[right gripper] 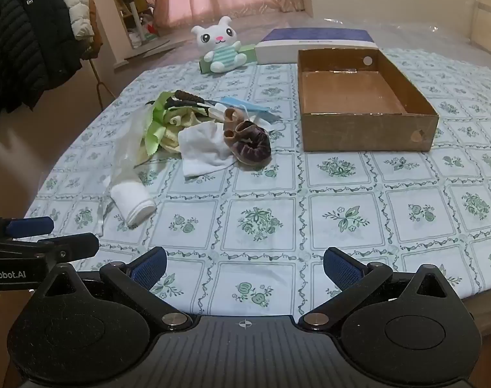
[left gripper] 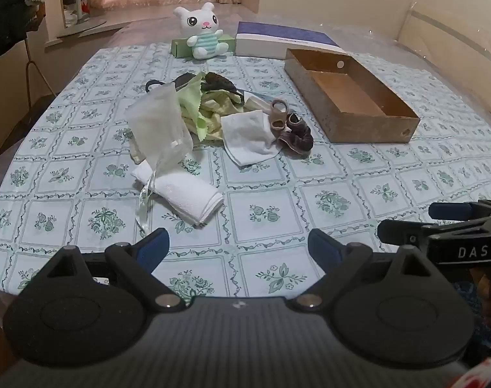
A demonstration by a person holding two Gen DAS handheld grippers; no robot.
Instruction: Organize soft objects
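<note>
A pile of soft things lies mid-table: a folded white towel (left gripper: 184, 195) (right gripper: 134, 205), a sheer pouch (left gripper: 159, 126), green and yellow cloths (left gripper: 200, 110) (right gripper: 164, 126), a white cloth (left gripper: 248, 137) (right gripper: 201, 148), brown scrunchies (left gripper: 292, 131) (right gripper: 248, 140). An empty cardboard box (left gripper: 371, 126) (right gripper: 368, 129) stands to the right. A white plush bunny (left gripper: 201, 29) (right gripper: 221, 45) sits at the back. My left gripper (left gripper: 239, 252) is open and empty, near the front edge. My right gripper (right gripper: 244, 266) is open and empty beside it.
A green box (left gripper: 180, 47) and a blue-and-white box (left gripper: 278, 40) (right gripper: 313, 45) stand behind the bunny. Coats (right gripper: 32, 42) hang on a rack left of the table. The patterned tablecloth (left gripper: 342, 194) covers the table.
</note>
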